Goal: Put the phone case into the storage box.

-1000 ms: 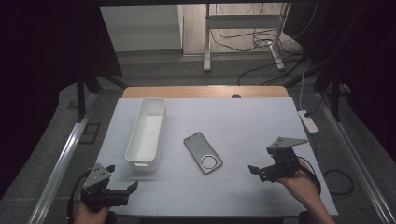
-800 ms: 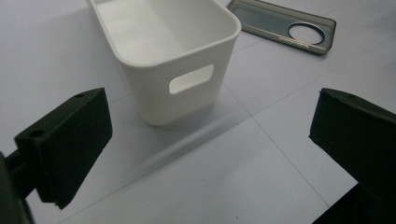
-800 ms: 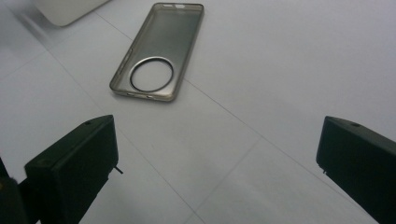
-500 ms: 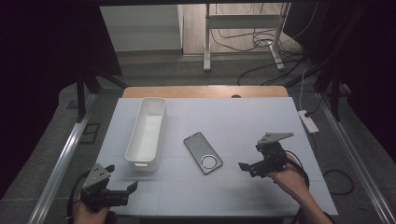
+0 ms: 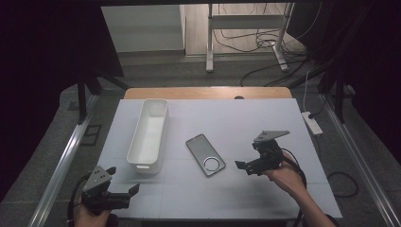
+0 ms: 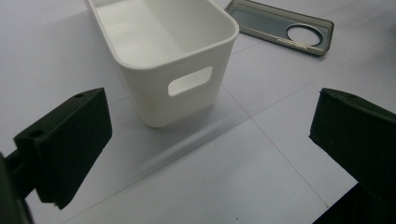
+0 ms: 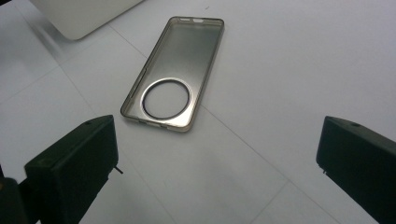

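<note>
A clear grey phone case (image 5: 205, 154) with a round ring lies flat in the middle of the white table (image 5: 227, 118). In the right gripper view the phone case (image 7: 173, 74) lies just beyond the open jaws. My right gripper (image 5: 243, 166) hovers just right of the case, open and empty. A long white bin (image 5: 149, 135) stands left of the case. The bin (image 6: 163, 51) shows its handle slot in the left gripper view. My left gripper (image 5: 127, 193) rests open at the table's front left corner, short of the bin's near end.
A wooden strip (image 5: 208, 92) borders the table's far edge. A white power strip (image 5: 312, 123) lies off the right side. Cables and a metal stand (image 5: 246, 35) occupy the floor beyond. Metal rails (image 5: 61, 161) run along both sides.
My right gripper has moved left and slightly forward toward the phone case. The left gripper has stayed put.
</note>
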### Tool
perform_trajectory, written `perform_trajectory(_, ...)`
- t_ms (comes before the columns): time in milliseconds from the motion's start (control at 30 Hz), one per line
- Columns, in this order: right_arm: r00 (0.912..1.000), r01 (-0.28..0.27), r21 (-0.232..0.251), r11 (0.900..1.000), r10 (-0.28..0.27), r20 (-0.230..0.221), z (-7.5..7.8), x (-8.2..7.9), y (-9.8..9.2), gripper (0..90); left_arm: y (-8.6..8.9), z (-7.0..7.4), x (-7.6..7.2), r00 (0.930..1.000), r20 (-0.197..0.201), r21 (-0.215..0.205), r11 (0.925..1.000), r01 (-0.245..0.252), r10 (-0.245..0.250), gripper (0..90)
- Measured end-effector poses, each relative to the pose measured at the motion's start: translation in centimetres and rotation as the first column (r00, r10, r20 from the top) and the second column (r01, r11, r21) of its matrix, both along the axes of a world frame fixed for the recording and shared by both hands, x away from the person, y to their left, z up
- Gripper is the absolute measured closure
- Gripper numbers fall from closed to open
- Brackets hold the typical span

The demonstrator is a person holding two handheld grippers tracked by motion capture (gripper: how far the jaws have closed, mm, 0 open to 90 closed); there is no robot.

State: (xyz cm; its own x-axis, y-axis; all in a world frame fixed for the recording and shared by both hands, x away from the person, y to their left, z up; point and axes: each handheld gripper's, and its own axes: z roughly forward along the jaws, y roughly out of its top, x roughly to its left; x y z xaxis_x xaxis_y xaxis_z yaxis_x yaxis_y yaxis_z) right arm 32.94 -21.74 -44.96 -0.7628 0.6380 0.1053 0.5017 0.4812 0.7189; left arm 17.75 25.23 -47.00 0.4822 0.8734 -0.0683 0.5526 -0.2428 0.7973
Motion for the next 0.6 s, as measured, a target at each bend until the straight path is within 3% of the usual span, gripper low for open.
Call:
perform_trajectory(233, 0.9996, -0.026, -0.020, 0.999, 0.026, -0.008, -0.1, 0.7, 1.1, 0.0, 0.1, 0.0, -0.1, 1.0000, 0.006, -0.007, 1.0000, -0.001, 0.002, 0.0)
perform_trajectory(600, 0.9998, -0.009, -0.063, 0.998, 0.007, -0.018, -0.1, 1.7, 3.1, 0.0, 0.1, 0.0, -0.1, 1.0000, 0.009, -0.007, 1.0000, -0.001, 0.001, 0.0)
